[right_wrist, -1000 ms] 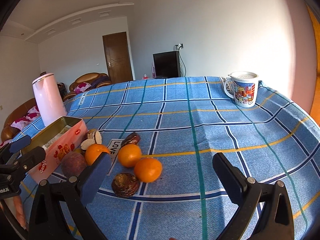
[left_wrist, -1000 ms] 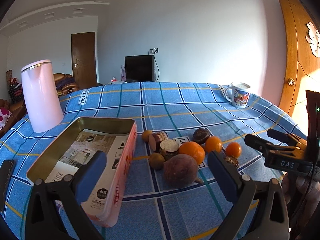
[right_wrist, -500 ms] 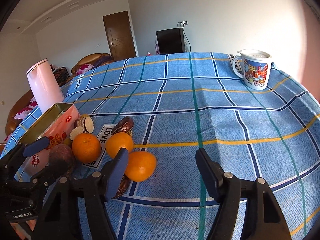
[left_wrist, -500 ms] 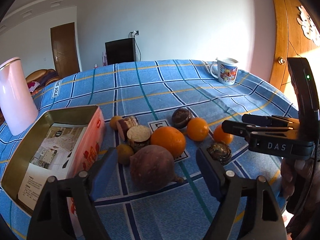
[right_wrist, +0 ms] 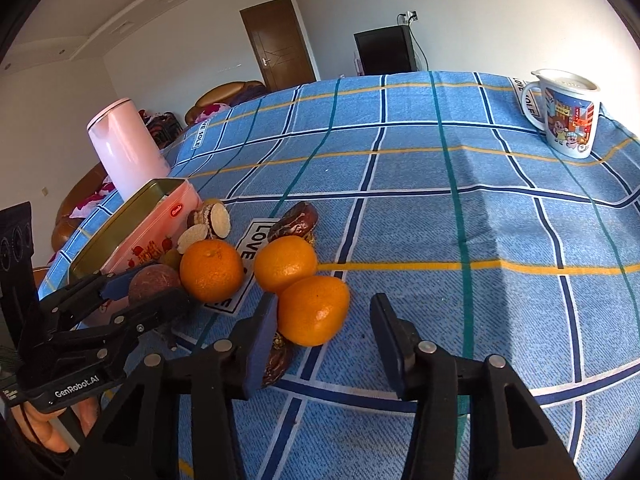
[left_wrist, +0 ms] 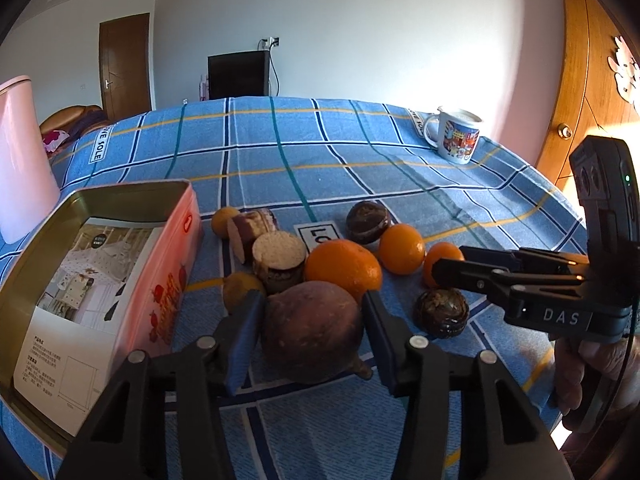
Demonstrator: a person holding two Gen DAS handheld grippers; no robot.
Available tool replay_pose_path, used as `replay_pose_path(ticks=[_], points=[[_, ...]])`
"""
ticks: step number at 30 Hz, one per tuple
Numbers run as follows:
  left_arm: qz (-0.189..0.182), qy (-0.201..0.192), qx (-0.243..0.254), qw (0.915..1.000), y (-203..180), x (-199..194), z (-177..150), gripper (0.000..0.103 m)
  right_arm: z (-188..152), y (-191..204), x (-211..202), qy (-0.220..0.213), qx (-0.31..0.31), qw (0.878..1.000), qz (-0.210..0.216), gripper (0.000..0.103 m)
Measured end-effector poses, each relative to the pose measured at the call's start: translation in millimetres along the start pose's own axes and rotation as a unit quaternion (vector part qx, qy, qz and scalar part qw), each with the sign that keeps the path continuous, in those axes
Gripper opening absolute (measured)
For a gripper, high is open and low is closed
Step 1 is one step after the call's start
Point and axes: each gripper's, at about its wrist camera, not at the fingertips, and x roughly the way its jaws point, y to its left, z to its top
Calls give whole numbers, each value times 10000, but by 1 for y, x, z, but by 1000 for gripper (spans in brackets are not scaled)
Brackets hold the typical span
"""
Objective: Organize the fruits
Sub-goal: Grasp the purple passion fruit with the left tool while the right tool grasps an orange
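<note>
A heap of fruit lies on the blue checked tablecloth (left_wrist: 304, 160) beside an open pink tin box (left_wrist: 100, 264). My left gripper (left_wrist: 313, 320) has its pads on both sides of a large brownish-purple round fruit (left_wrist: 312, 330), touching it. Behind it lie a big orange (left_wrist: 343, 268), two smaller oranges (left_wrist: 401, 249), cut dark fruit pieces (left_wrist: 278, 262) and dark wrinkled fruits (left_wrist: 441, 312). My right gripper (right_wrist: 324, 334) is open, its pads on either side of the nearest orange (right_wrist: 314, 310), with a gap on the right. The left gripper also shows in the right wrist view (right_wrist: 148, 292).
A pink kettle (right_wrist: 126, 148) stands behind the tin box at the left. A printed mug (right_wrist: 568, 116) stands at the far right of the table. The table's right edge lies close beyond the mug. A dark wrinkled fruit (right_wrist: 276, 360) lies under my right gripper's left finger.
Both grippers have moved forward and down to the fruit and narrowed. The left one has come around the brownish-purple fruit; the right one has come around the nearest orange.
</note>
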Motion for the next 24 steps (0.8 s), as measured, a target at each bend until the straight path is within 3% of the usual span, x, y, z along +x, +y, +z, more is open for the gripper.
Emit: replay_pose_path(ticks=[4,8,17,24], points=[[-93,-24,-8,10000,0,-1,1,51,-1,5,2,56,-87,9998,150,38],[-141,-93,29,9999,-1,-4,1,51,-2,8,0,-23,-183,9998,88,36],[42,-721,-6,9974,5,-28,-2,50,-6,19,-25,-817,-425,9956,-162,36],[307,-1014,-122,9943,27,-47,-3,50,-1,52,-37,-1242,-797,9889,-137,36]])
